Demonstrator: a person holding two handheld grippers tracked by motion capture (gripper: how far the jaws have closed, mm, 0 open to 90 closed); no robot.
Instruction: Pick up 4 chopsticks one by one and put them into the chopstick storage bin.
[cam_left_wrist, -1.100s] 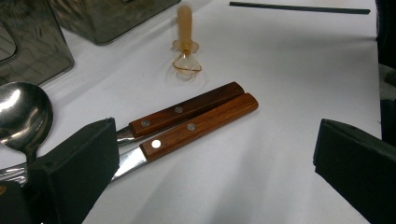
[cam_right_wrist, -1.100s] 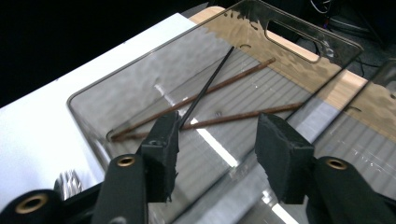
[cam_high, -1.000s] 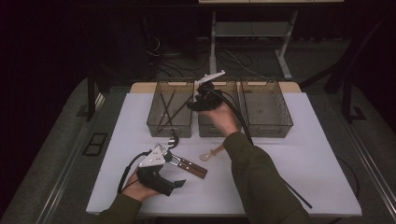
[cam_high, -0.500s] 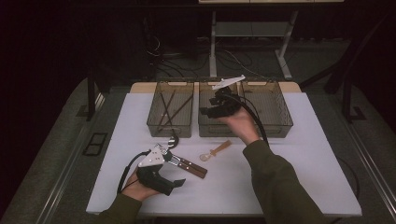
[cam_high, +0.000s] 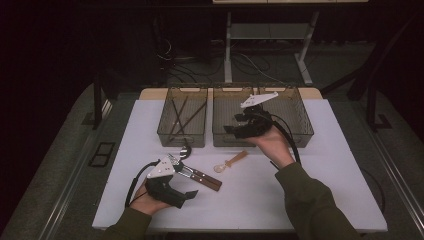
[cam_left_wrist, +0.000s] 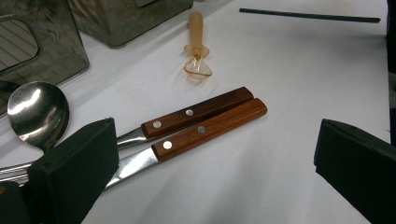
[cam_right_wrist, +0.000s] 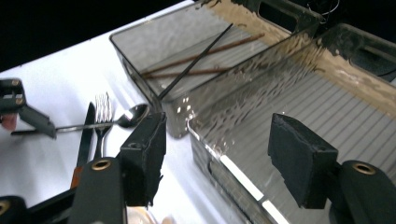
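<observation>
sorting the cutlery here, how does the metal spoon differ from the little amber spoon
The metal spoon is shiny silver steel; the amber spoon is translucent orange plastic. The metal spoon is clearly larger, with a round bowl, while the amber spoon is short with a ribbed handle. The metal spoon lies against the wooden-handled cutlery; the amber spoon lies alone. Both rest on the white table, outside the bins.

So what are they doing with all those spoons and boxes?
A person is sorting cutlery into three clear bins with a gripper in each hand. The right gripper is over the middle bin, its jaws open with nothing between them; they have just been opening. The left gripper rests on the table, jaws open, beside a knife and fork and a metal spoon. A small plastic spoon lies in front of the bins. Chopsticks sit in the left bin.
</observation>
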